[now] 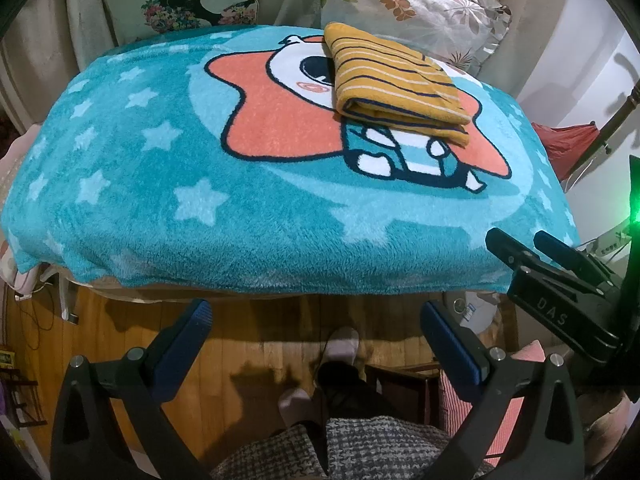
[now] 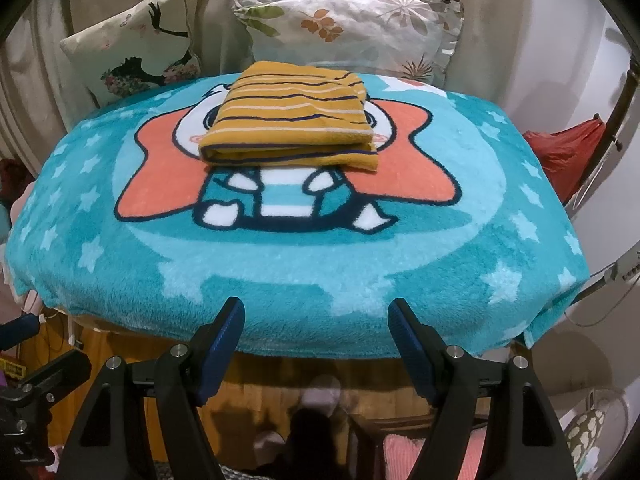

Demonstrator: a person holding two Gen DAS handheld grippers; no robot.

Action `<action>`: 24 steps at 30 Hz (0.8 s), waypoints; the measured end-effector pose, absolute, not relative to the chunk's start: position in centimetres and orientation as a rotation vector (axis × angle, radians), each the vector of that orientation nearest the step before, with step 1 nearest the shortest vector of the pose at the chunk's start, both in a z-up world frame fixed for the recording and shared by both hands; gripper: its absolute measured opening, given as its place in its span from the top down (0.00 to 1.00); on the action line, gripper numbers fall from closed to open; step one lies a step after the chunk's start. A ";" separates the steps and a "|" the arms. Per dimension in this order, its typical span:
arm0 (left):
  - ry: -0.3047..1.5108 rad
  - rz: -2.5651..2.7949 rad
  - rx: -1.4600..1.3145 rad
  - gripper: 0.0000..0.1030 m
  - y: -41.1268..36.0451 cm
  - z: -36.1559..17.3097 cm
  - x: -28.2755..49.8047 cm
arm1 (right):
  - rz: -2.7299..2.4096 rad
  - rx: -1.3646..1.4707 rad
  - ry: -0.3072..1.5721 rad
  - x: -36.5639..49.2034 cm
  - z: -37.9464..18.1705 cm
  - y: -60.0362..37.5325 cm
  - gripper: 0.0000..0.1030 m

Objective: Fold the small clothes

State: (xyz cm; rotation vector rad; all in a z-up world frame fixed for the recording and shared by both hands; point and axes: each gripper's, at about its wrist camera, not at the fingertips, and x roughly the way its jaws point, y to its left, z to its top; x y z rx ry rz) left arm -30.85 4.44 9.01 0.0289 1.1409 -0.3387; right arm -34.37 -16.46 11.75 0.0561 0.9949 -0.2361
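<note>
The folded mustard striped garment lies flat on the teal star blanket, well ahead of both grippers, its long axis and stripes running crosswise, folded edge facing them. The right gripper and left gripper hang spread and empty at the blanket's near edge.

One marking reads clearly — the letters "DAS", pale on the black body of the right gripper, seen just right of the left gripper's fingers.
</note>
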 end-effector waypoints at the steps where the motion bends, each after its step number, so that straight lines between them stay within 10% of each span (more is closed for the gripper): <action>1: 1.141 -0.338 0.029 0.00 4.5 9.0 -30.8 | -0.238 0.055 0.997 -34.3 11.7 -16.4 0.24; 24: 1.170 -0.337 -0.001 0.00 4.8 8.4 -30.6 | -0.225 0.028 1.011 -33.6 11.6 -15.6 0.23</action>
